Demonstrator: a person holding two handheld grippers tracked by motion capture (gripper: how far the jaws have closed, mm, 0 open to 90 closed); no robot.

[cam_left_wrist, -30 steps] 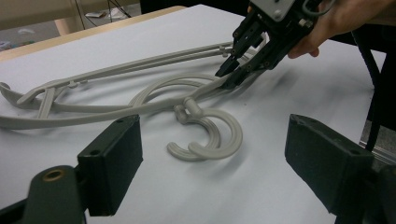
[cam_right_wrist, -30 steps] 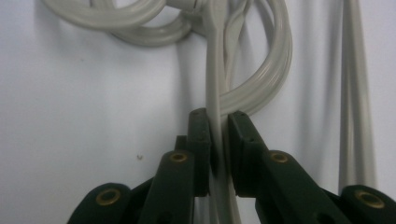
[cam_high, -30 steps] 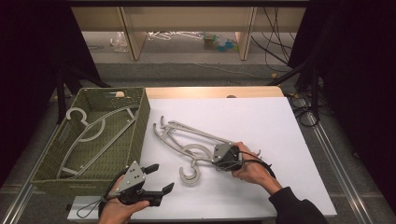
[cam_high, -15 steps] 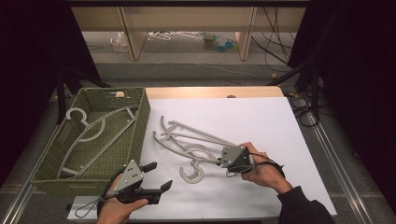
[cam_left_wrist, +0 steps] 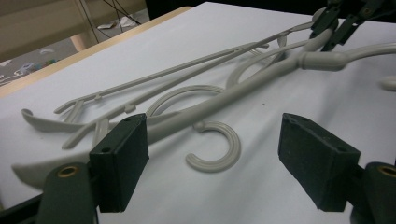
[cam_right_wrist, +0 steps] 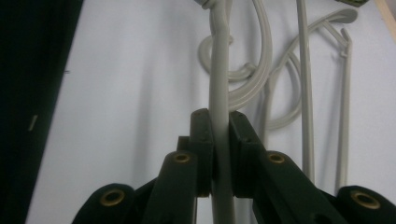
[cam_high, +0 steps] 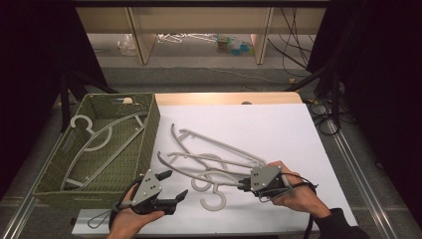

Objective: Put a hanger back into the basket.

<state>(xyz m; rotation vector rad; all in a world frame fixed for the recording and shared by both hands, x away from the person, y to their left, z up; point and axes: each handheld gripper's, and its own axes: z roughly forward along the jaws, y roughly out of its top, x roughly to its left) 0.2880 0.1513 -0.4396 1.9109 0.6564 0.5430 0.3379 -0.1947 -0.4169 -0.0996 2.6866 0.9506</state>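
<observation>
The right gripper [cam_high: 242, 186] is clamped tight on the shoulder of a grey hanger [cam_high: 199, 175], and the right gripper view makes the grip plain: both black jaws pinch the hanger's arm [cam_right_wrist: 219, 121] with no gap at all. That hanger sits at the near side of the white table [cam_high: 278, 129], its hook [cam_high: 215, 201] curling toward the front edge, and it is tangled with two more hangers [cam_high: 214, 144] lying behind it.

Over at the left, the left gripper [cam_high: 174, 187] hangs just past the corner of the green basket [cam_high: 149, 124], jaws standing wide with nothing between them. They have just been narrowing a touch, yet they grip nothing.

How far along? One hanger [cam_high: 94, 137] already lies inside the basket, so the sorting looks begun. Three seem left on the table, and the one in hand is not yet over the basket, so most of the work looks to be ahead.

Now, the views differ. The high view gives the whole layout: basket, pile, both hands. The left gripper view sits low to the table, looking between its own pads [cam_left_wrist: 122, 161] at the hook [cam_left_wrist: 217, 149] and along the hanger's arm to the other gripper's pinch far off at top right. The right gripper view settles the question of contact, which the high view leaves too small to judge.
</observation>
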